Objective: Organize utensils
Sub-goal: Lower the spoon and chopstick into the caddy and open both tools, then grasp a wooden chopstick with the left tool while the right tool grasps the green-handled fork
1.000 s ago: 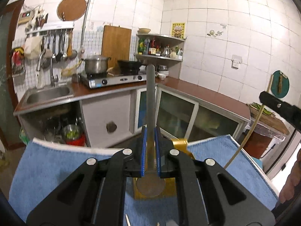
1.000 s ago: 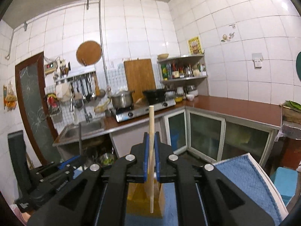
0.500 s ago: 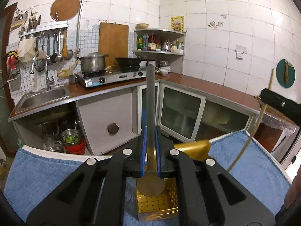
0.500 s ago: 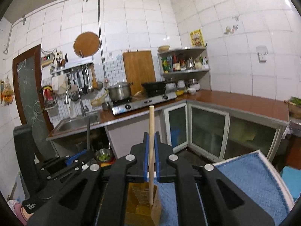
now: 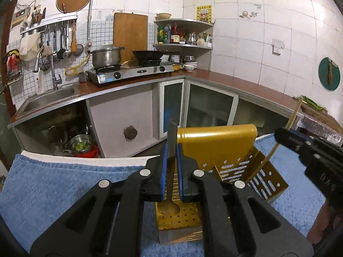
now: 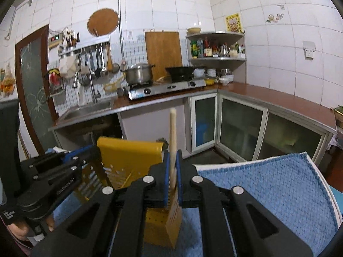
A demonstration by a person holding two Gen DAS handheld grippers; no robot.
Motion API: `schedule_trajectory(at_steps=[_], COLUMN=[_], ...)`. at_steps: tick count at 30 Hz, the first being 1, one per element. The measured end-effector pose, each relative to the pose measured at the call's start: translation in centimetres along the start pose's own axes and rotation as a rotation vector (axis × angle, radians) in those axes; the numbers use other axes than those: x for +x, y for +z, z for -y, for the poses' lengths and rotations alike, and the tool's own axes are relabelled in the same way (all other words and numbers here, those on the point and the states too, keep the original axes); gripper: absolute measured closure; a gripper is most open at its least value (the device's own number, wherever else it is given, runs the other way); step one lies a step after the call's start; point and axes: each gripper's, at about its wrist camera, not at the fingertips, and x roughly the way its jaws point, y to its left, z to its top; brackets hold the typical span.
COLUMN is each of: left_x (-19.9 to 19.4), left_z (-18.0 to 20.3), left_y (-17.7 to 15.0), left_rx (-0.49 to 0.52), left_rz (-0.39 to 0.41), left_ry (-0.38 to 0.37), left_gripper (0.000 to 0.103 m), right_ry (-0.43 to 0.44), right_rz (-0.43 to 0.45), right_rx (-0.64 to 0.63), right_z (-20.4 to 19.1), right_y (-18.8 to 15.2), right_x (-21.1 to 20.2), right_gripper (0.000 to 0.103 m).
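A gold perforated utensil holder (image 5: pixel 218 150) stands on a blue towel (image 5: pixel 64 184); it also shows in the right wrist view (image 6: pixel 128 156). My left gripper (image 5: pixel 171 171) is shut on a metal spoon (image 5: pixel 171 141), held upright with its bowl down inside the holder's left compartment. My right gripper (image 6: pixel 172 180) is shut on a wooden chopstick (image 6: pixel 172 132), held upright with its lower end in the holder. The right gripper (image 5: pixel 308 150) and the chopstick (image 5: pixel 293 115) show at the right of the left wrist view. The left gripper (image 6: pixel 53 182) shows at the left of the right wrist view.
The blue towel (image 6: pixel 268 192) covers the work surface, which ends just beyond the holder. Behind stand a kitchen counter (image 5: pixel 235 81) with a gas stove (image 5: pixel 133 72), a pot (image 5: pixel 106 56) and a sink (image 5: pixel 49 98).
Both grippers have come lower and closer to the holder. The spoon's bowl and the chopstick's tip have gone down into the holder, which now looms larger in both views.
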Motion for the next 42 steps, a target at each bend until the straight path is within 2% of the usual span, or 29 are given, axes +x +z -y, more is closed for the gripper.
schedule_trajectory(at_steps=[6,8,10,13,14,15,17,18,19,21,22,25,30,33,42], left_x=[-0.7,-1.6,-3.1,-4.9,-5.6,-6.2,-7.5,-8.1,-8.7,-9.8,-10.3,-11.5,-12.6,-12.9,-11.0], left_z=[-0.6,-1.2,-2.0,-3.0,-3.5,-3.8,-4.5,-4.8,-5.2,-5.7,-5.9,-6.2,-6.2,-6.0,-4.5], left_y=[-0.2,-0.2,-0.4,-0.9,-1.2,-1.5,-2.1,-2.5,-2.9,-3.7,-4.1,-5.3,-7.2,-8.4,-12.1], left_rx=[-0.015,-0.032,-0.055,-0.071,-0.071,-0.072,-0.073,-0.074,-0.077,-0.083,-0.086,-0.096,-0.102,-0.111,-0.099], left_rz=[-0.033,-0.043,-0.037,-0.04,-0.045,-0.048,-0.055,-0.056,-0.06,-0.064,-0.067,-0.08,-0.096,-0.11,-0.211], left_ry=[0.011,0.008,0.019,0.039,0.053,0.063,0.083,0.094,0.102,0.108,0.112,0.113,0.121,0.12,0.121], left_gripper=[0.095,0.089,0.069,0.054,0.052,0.048,0.041,0.036,0.03,0.025,0.023,0.021,0.017,0.016,0.016], right_ry=[-0.01,-0.01,-0.005,-0.013,-0.012,-0.007,0.0,0.001,0.006,0.003,0.003,-0.01,-0.046,-0.079,-0.115], right_rz=[-0.065,-0.085,-0.11,-0.123,-0.127,-0.132,-0.132,-0.124,-0.108,-0.101,-0.101,-0.087,-0.115,-0.149,-0.293], right_rx=[-0.026,-0.02,-0.014,-0.019,-0.019,-0.016,-0.006,0.0,0.005,0.0,0.001,0.003,0.026,0.039,0.103], right_z=[-0.5,-0.5,-0.5,-0.7,-0.8,-0.9,-1.1,-1.2,-1.2,-1.4,-1.4,-1.0,0.1,0.7,2.2], right_y=[-1.2,-1.4,-1.8,-2.3,-2.3,-2.4,-2.5,-2.6,-2.6,-2.7,-2.8,-3.1,-4.4,-6.5,-13.0], right_x=[1.2,1.3,1.3,0.8,0.6,0.2,-0.7,-1.3,-2.1,-3.5,-3.9,-6.1,-8.6,-9.7,-9.5], right_gripper=[0.097,0.096,0.096,0.095,0.094,0.091,0.075,0.059,0.055,0.055,0.054,0.043,0.04,0.04,0.04])
